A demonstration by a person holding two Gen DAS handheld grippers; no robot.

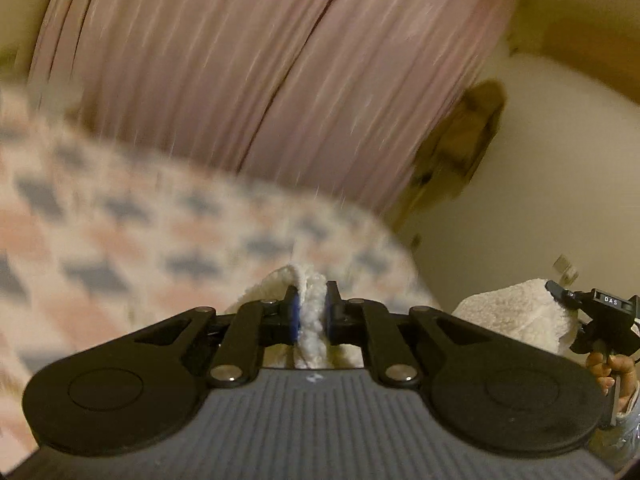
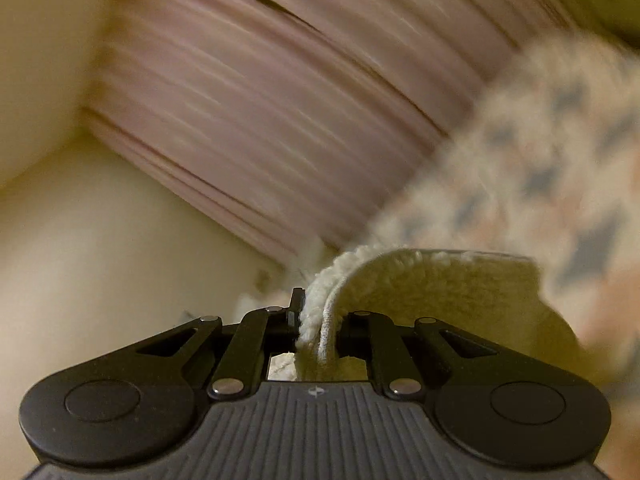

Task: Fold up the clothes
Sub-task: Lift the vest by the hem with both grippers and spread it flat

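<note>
The left hand-held gripper (image 1: pixel 312 316) and the right hand-held gripper (image 2: pixel 320 320) are each clamping an edge of the fleecy patterned garment (image 1: pixel 140 220), which is hanging between them; keeping both edges level and taut should give a clean fold.

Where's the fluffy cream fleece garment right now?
The fluffy cream fleece garment is pinched in both claws, left claw and right claw, before the pink pleated curtain.

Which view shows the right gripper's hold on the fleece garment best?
The right wrist view: the right gripper fills the foreground, shut on a folded edge of the fleece garment. The left wrist view shows the right gripper only small at the frame's edge, with fleece at its tips.
</note>
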